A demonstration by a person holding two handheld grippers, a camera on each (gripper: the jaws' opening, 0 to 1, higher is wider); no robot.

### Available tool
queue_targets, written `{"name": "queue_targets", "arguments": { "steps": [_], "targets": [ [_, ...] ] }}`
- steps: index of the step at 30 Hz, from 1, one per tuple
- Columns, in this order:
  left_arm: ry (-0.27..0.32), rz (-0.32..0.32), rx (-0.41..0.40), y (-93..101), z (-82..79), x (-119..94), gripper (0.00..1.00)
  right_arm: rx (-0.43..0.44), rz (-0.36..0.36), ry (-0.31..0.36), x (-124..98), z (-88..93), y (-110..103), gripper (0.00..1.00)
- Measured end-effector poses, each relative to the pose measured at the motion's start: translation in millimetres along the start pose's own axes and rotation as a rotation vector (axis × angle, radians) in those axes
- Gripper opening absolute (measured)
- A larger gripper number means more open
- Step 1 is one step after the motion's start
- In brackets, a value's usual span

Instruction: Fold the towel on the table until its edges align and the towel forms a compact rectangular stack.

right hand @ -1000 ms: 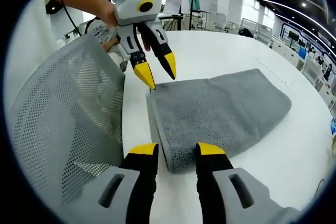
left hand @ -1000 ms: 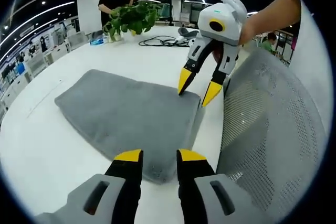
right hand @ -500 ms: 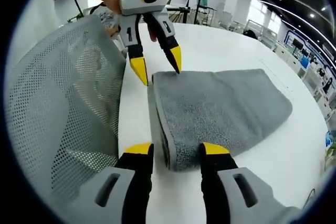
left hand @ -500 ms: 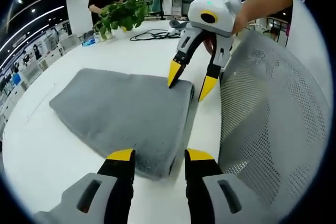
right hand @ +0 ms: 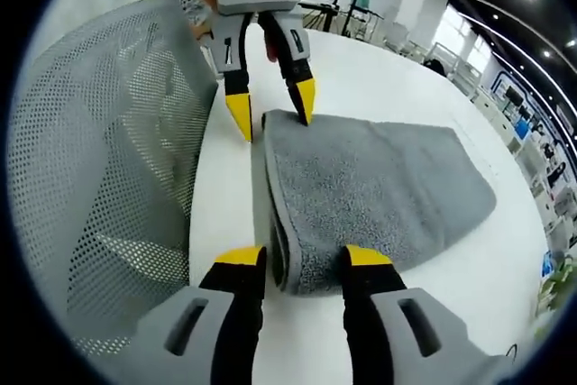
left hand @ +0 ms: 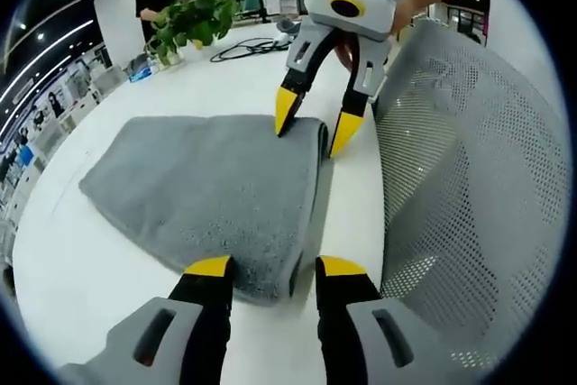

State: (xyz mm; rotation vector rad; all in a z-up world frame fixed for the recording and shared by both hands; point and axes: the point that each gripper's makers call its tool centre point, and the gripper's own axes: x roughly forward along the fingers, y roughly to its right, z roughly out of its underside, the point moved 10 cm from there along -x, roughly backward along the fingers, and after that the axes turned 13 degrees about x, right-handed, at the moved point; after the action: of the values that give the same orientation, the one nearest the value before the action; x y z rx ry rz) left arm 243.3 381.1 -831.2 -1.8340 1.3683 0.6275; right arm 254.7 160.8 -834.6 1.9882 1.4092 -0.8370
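both grippers lowered closer onto one grey towel [left hand: 212, 191], left gripper [left hand: 268, 270] and right gripper [right hand: 304, 257] spread, seemingly straddling its corners

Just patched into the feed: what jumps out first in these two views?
The folded grey towel on the white table, with both yellow-tipped tongs straddling its thick folded edge: the left tongs at one corner, the right tongs at the other, both open. Beside that edge stands a grey mesh chair back, and a leafy plant sits at the table's far end.
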Motion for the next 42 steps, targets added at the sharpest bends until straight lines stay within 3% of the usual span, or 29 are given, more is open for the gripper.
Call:
{"name": "queue_targets", "arguments": {
  "steps": [3, 13, 28, 31, 42],
  "targets": [
    [-0.014, -0.007, 0.035, 0.8, 1.7, 3.1, 0.36, -0.013, 0.008, -0.002, 1.2, -0.5, 1.7, 0.36],
    [-0.014, -0.019, 0.028, -2.9, 4.4, 6.1, 0.31, -0.022, 0.023, 0.000, 4.7, 0.9, -0.5, 0.32],
    [-0.035, -0.023, -0.006, -8.2, 4.6, 9.9, 0.17, 0.007, 0.014, -0.024, 10.5, -0.1, 0.7, 0.12],
    [-0.035, -0.028, -0.025, -8.9, 4.6, 9.3, 0.14, 0.049, 0.017, -0.030, 10.6, -0.9, 2.6, 0.09],
    [-0.038, 0.039, -0.042, 2.4, 0.7, 3.4, 0.10, 0.100, -0.049, -0.048, 3.6, 1.7, -7.0, 0.06]
  ]
}}
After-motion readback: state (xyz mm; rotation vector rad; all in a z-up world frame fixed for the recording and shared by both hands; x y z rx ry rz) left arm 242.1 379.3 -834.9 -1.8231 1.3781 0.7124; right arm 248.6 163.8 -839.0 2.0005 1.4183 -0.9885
